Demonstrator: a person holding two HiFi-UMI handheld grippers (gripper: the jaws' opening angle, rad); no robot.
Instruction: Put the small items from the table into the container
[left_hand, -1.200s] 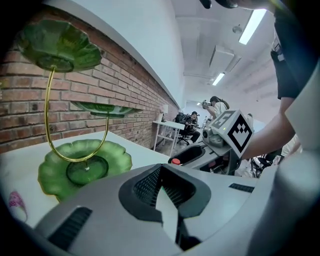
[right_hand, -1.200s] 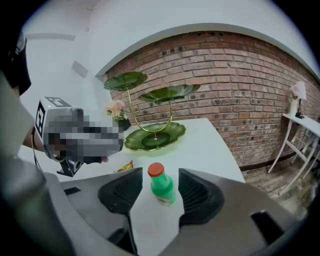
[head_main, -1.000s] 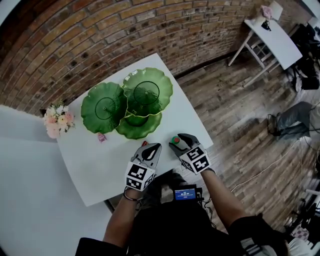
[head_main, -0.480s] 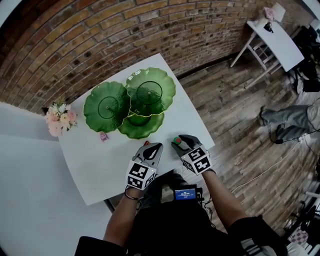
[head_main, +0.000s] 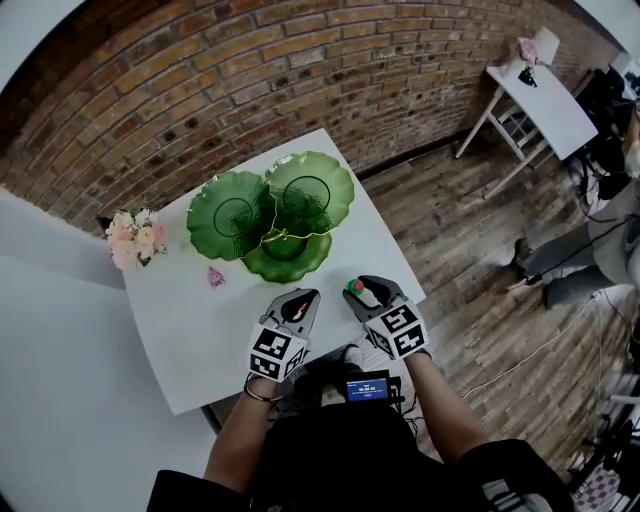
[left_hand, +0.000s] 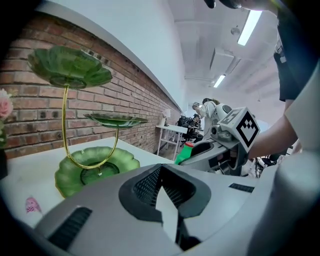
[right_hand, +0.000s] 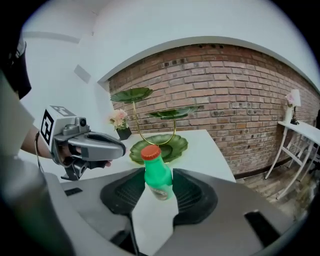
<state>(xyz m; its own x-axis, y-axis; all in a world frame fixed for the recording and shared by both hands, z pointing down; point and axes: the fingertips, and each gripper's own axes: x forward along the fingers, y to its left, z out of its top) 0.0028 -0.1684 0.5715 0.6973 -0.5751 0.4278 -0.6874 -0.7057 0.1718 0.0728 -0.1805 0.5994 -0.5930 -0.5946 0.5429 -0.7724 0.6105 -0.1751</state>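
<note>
The jaws of the right gripper (head_main: 362, 292) clamp a small green plastic bottle with a red cap (right_hand: 158, 180), near the green leaf-shaped tiered glass stand (head_main: 285, 215). The jaws of the left gripper (head_main: 305, 298) sit together, empty. Both hands angle down toward the stand over the white table (head_main: 190, 340), with the brick wall (head_main: 250, 70) behind it. The bottle's long axis stands nearly upright, cap uppermost.

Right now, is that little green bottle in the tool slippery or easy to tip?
The bottle looks like smooth plastic and leans in the right tool, so probably slippery. Small, so likely light. Narrow and tall, it might tip or roll.
</note>
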